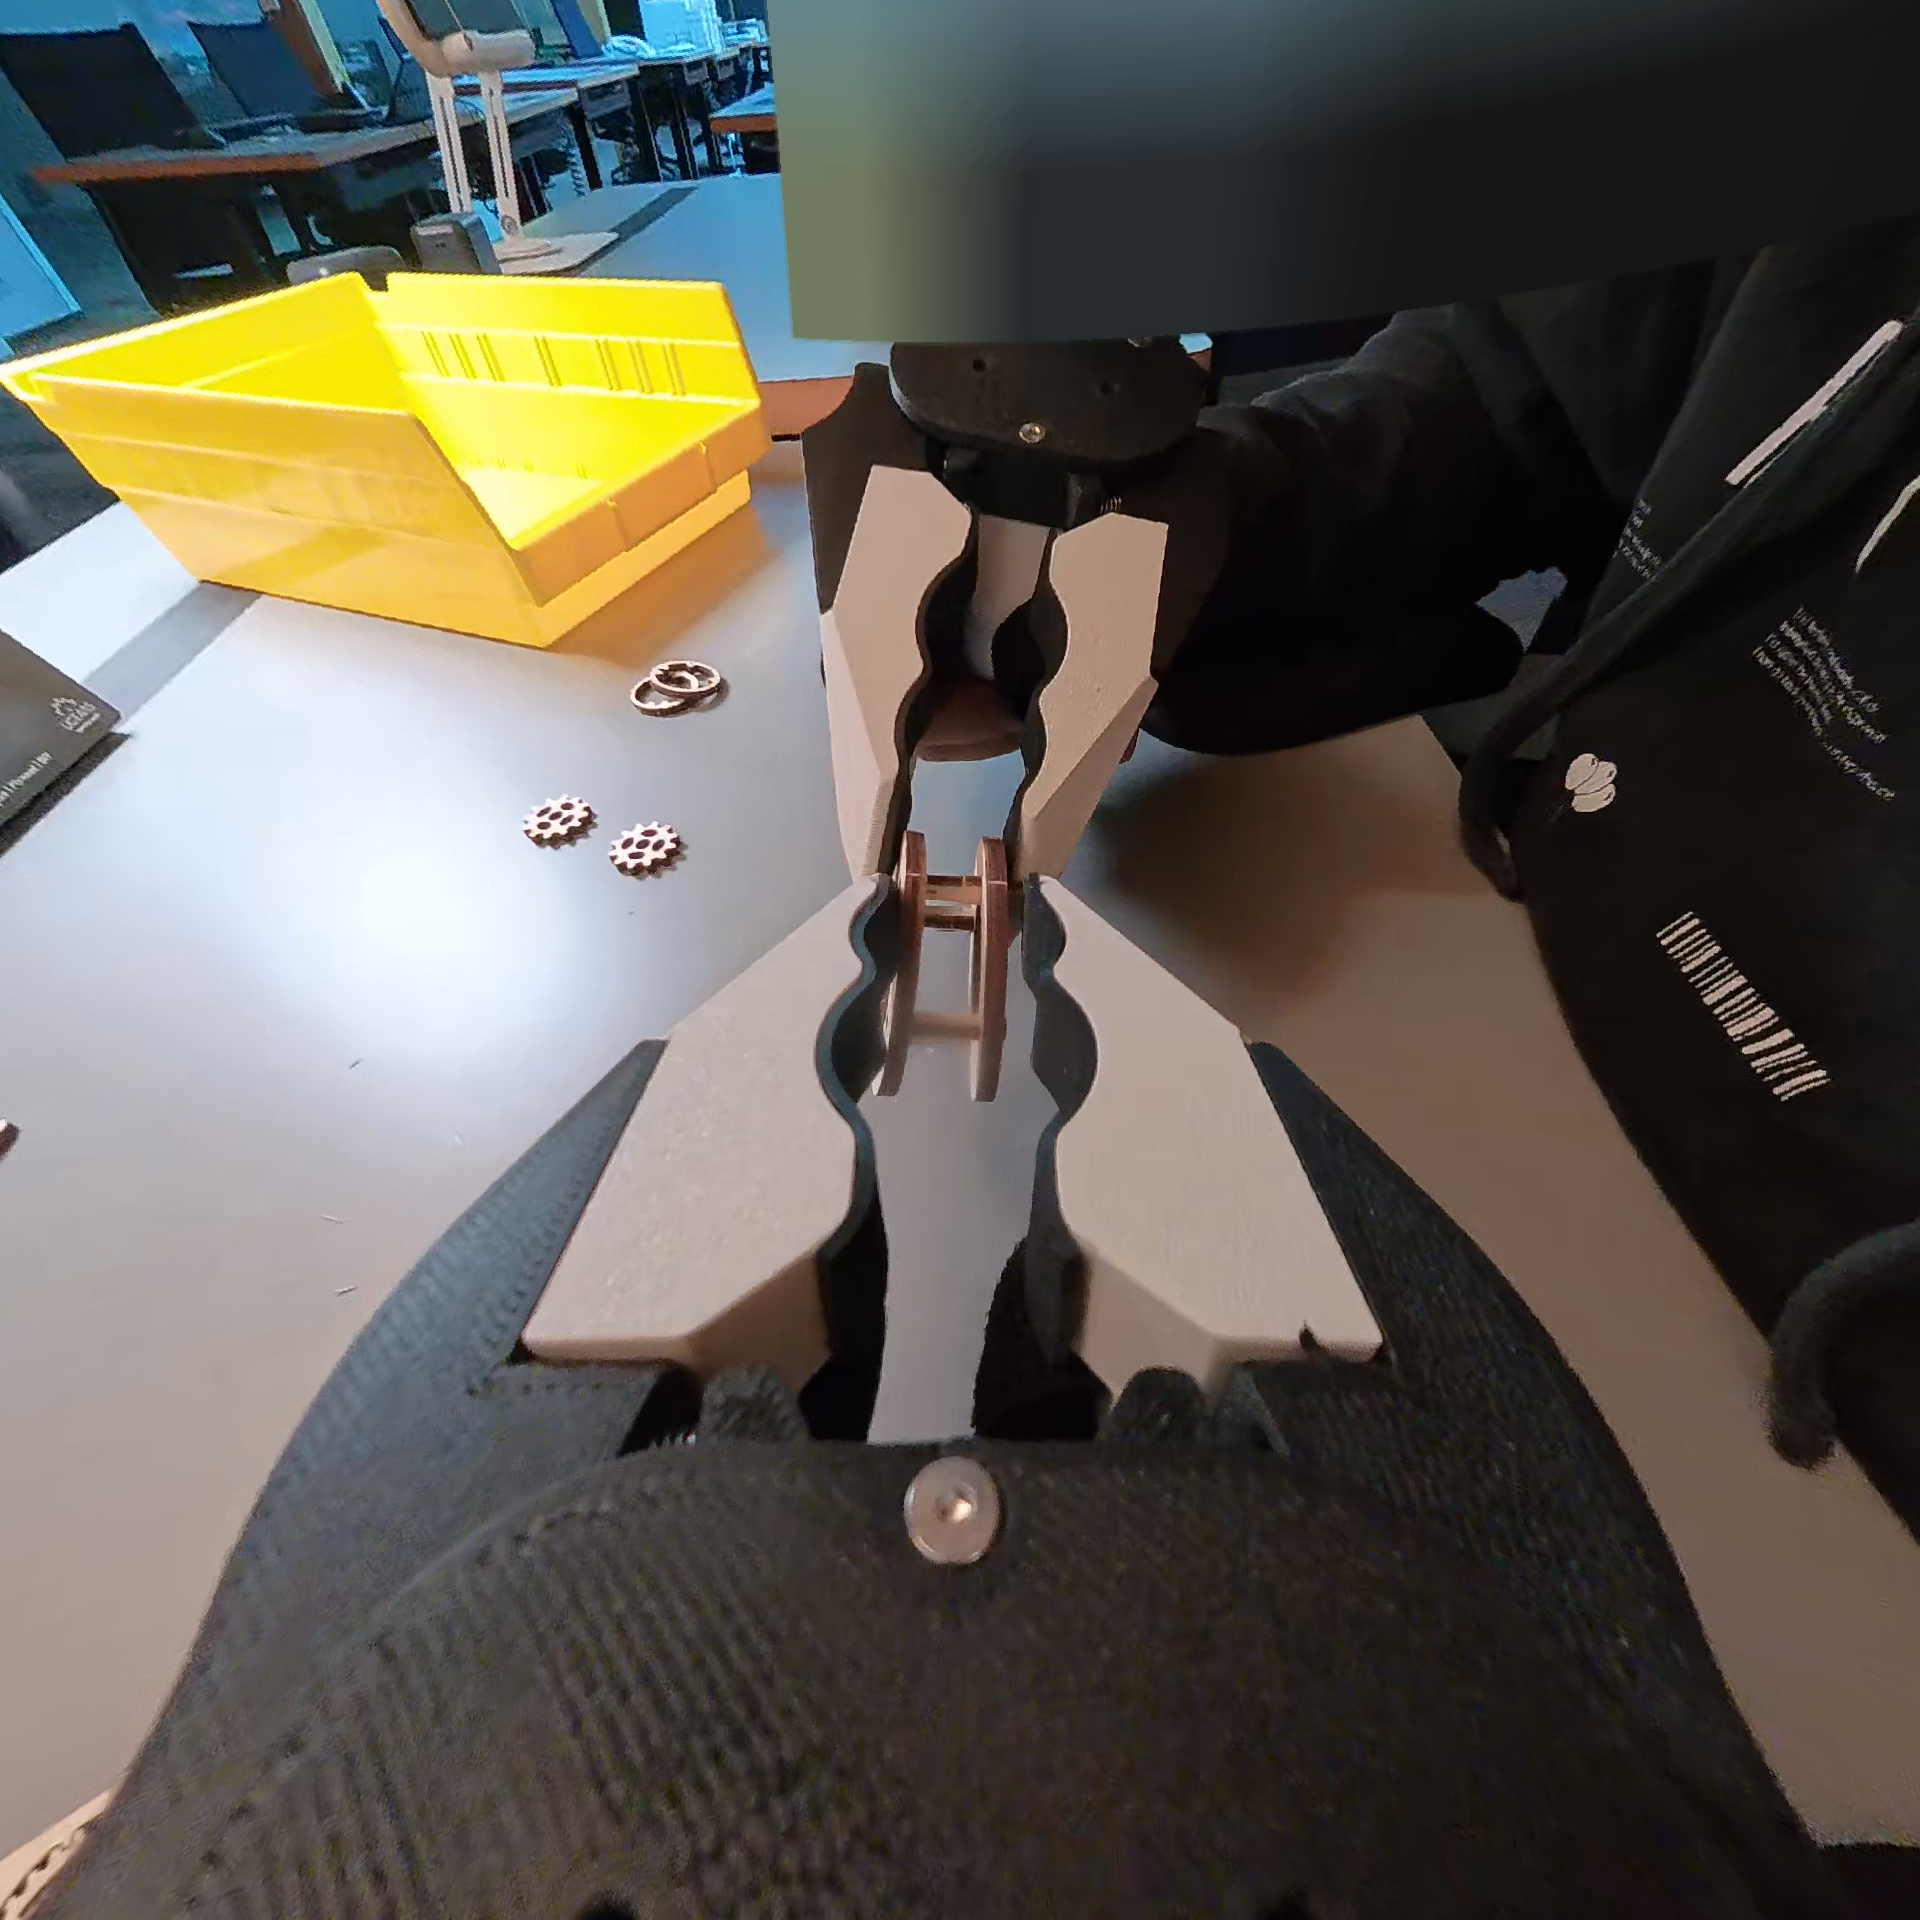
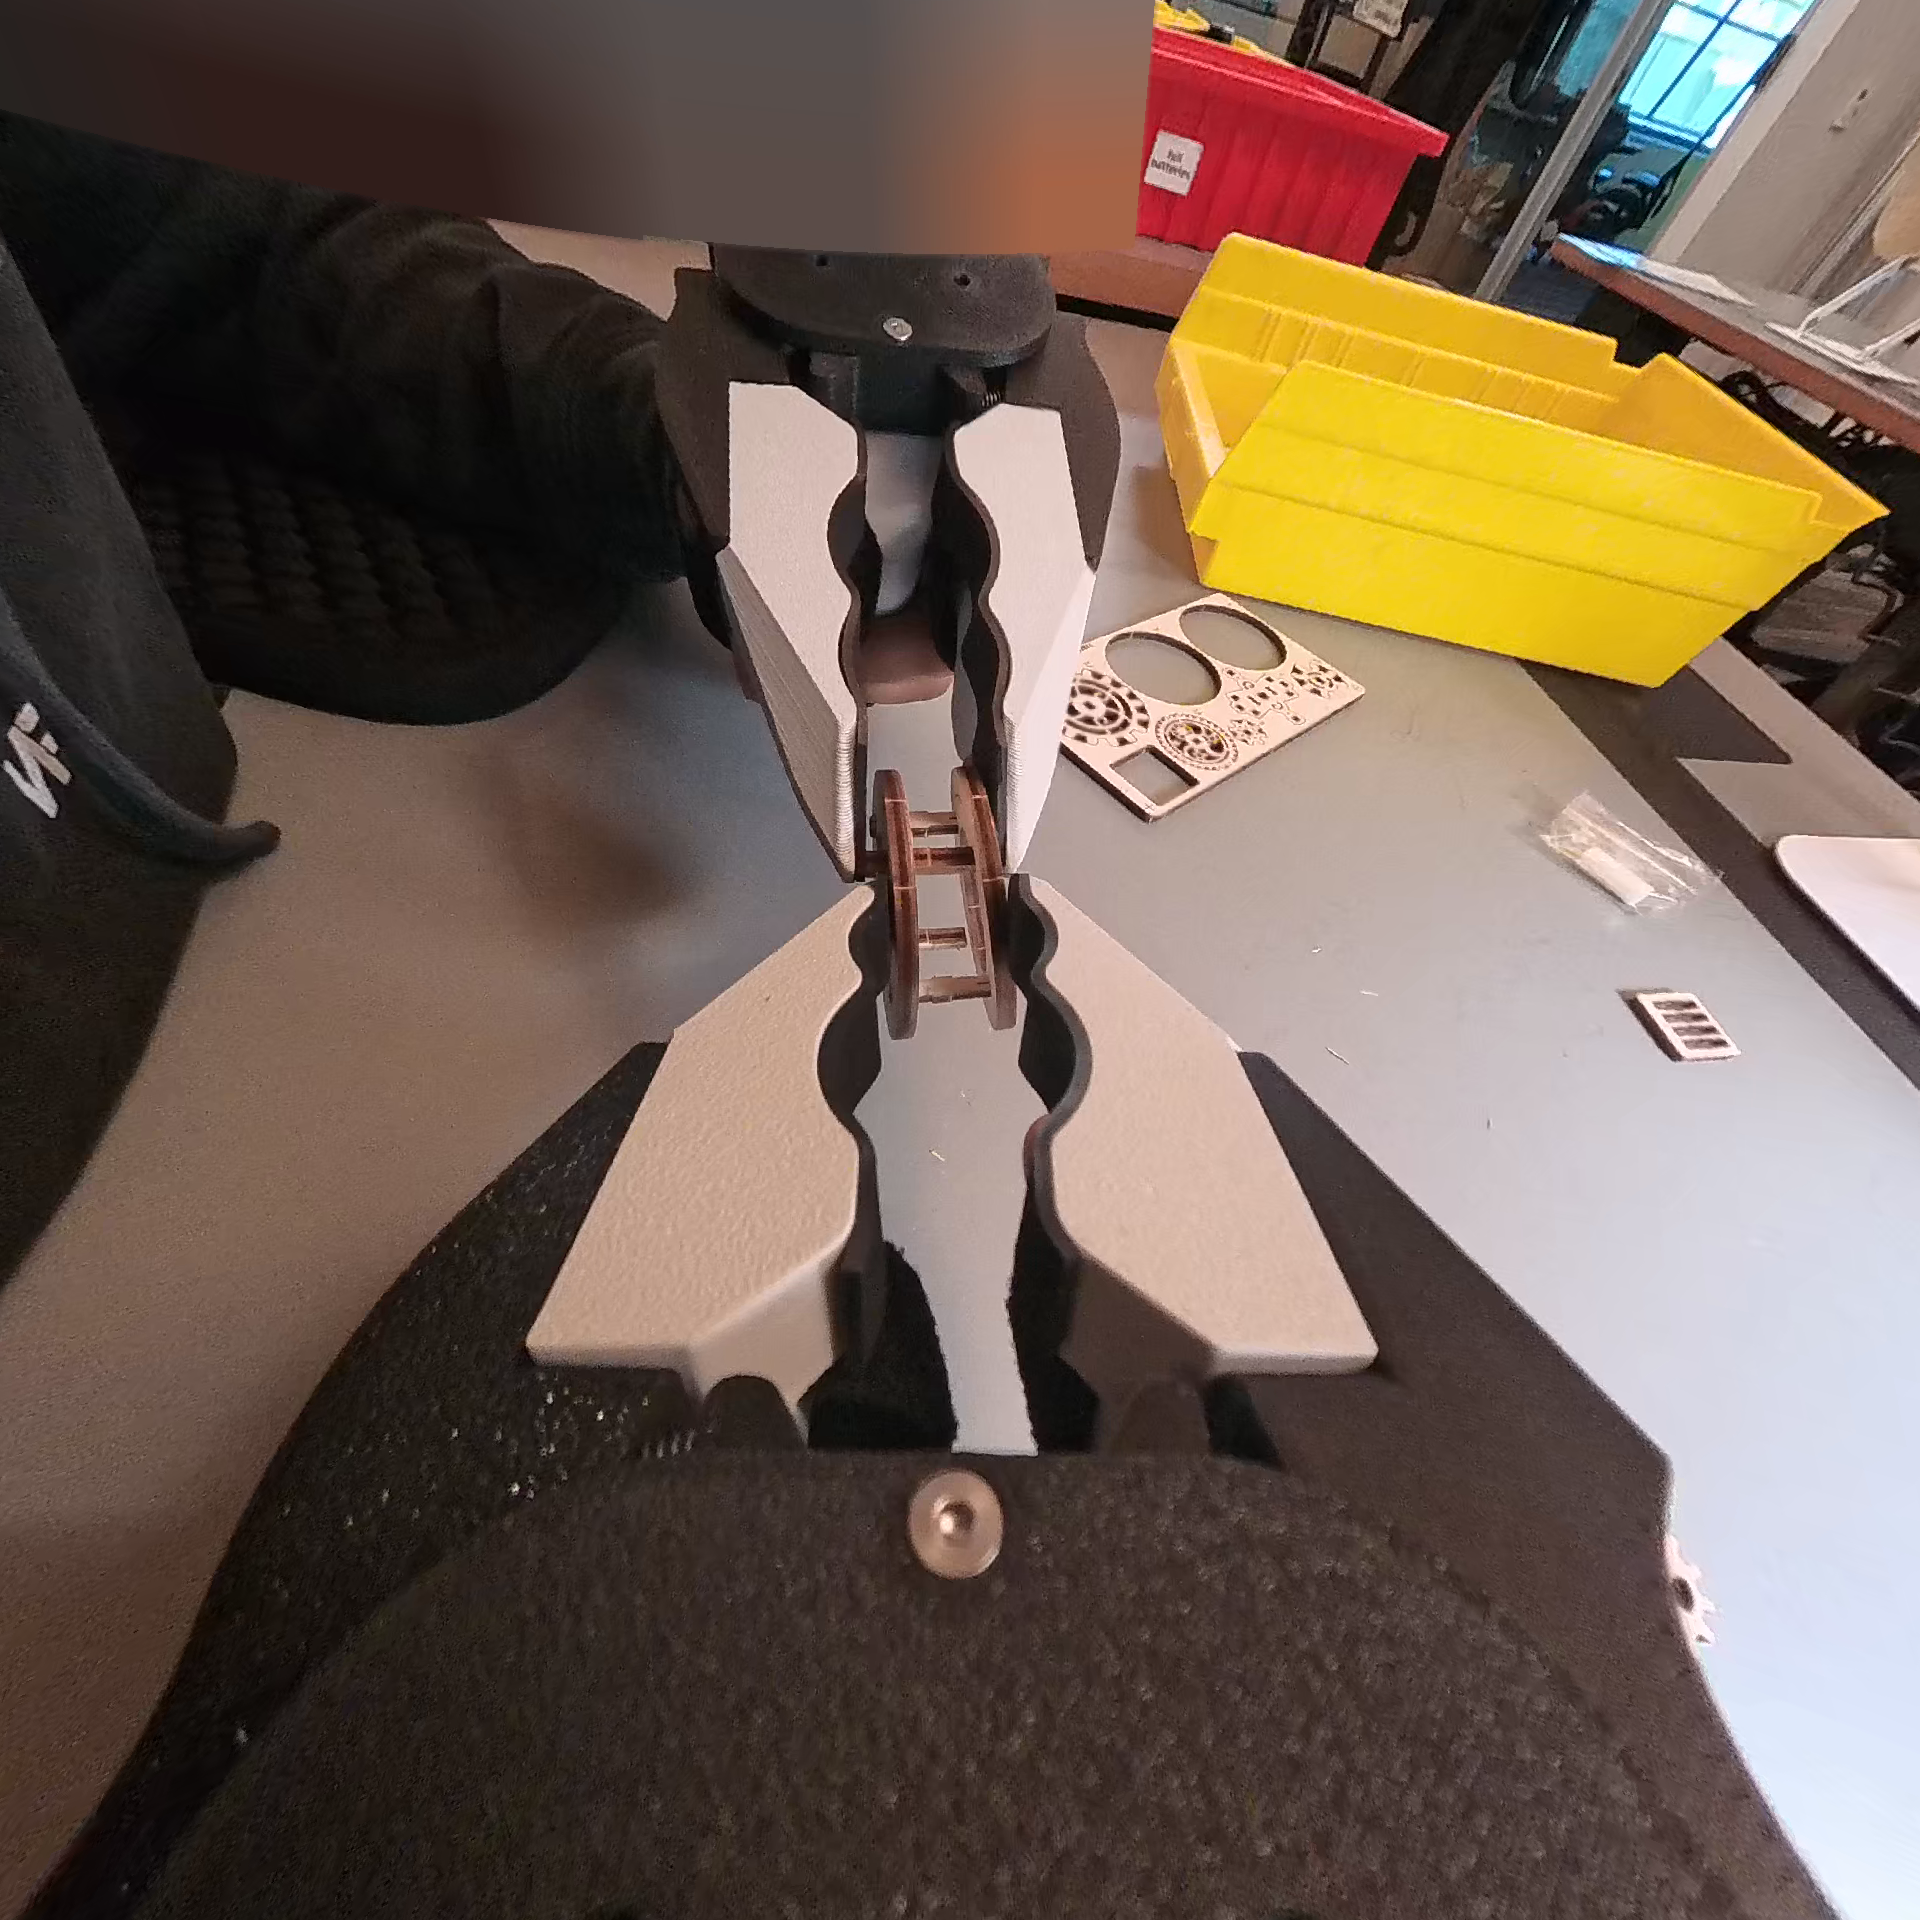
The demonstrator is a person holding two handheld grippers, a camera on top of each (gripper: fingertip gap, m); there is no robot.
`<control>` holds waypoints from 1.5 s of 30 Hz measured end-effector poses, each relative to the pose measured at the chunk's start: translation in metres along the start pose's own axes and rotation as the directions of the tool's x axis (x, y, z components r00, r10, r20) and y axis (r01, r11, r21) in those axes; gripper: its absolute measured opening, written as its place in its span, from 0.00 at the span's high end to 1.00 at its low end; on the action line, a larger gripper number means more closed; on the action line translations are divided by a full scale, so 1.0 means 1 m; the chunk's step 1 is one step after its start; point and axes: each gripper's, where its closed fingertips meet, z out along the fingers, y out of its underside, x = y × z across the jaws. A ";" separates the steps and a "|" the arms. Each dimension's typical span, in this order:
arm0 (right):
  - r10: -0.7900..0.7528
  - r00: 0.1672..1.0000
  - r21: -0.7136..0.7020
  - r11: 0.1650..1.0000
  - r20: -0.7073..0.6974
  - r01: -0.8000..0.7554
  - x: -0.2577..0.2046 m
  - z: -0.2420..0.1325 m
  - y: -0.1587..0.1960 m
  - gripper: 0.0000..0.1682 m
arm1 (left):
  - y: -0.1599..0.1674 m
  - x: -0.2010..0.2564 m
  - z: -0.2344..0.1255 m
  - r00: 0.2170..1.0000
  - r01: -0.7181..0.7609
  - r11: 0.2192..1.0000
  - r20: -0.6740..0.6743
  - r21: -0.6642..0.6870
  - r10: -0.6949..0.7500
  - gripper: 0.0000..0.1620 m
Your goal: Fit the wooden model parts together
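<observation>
The wooden spool assembly (image 1: 948, 977), two brown discs joined by thin pale cross-bars, hangs in the air above the grey table (image 1: 312, 1039), and everything else is best placed from it. The left gripper (image 1: 951, 883) comes at it from one side and the right gripper (image 2: 940, 883) from the opposite side, so the two sets of tongs meet nose to nose over the part. Each pair of jaws is drawn in to roughly the spool's width and flanks the outer faces of the two discs. They appear to be clamped on it, though the shadow at the tips makes firm contact hard to confirm.

The spool's axle runs across the jaws, from one finger to the other, and the discs stand on edge, parallel to the finger faces. Neither gripper is clearly nearer; both reach about the same depth over the rims.

Left of the spool in the left wrist view lie two small gears (image 1: 603, 831) and, farther off, a pair of rings (image 1: 677, 688), with a yellow bin (image 1: 416, 457) beyond them. In the right wrist view a punched-out wooden sheet (image 2: 1195, 707) lies to the spool's right.

The next move likely turns on squeezing along that axle line to seat the bars, keeping both grips square so the discs stay parallel.
</observation>
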 end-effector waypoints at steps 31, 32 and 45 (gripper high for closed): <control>-0.127 0.988 0.097 0.986 -0.086 0.135 0.010 -0.014 -0.012 0.86 | -0.017 -0.003 -0.012 1.000 -0.027 0.991 0.003 0.132 0.027 0.87; -0.140 0.985 0.116 0.982 -0.099 0.151 0.011 -0.017 -0.016 0.88 | -0.015 -0.006 -0.012 1.000 -0.009 0.992 0.011 0.126 0.008 0.87; -0.011 0.999 0.147 0.989 0.051 0.004 -0.007 -0.010 -0.016 1.00 | -0.009 -0.003 -0.006 1.000 0.000 0.996 -0.001 0.087 0.000 0.87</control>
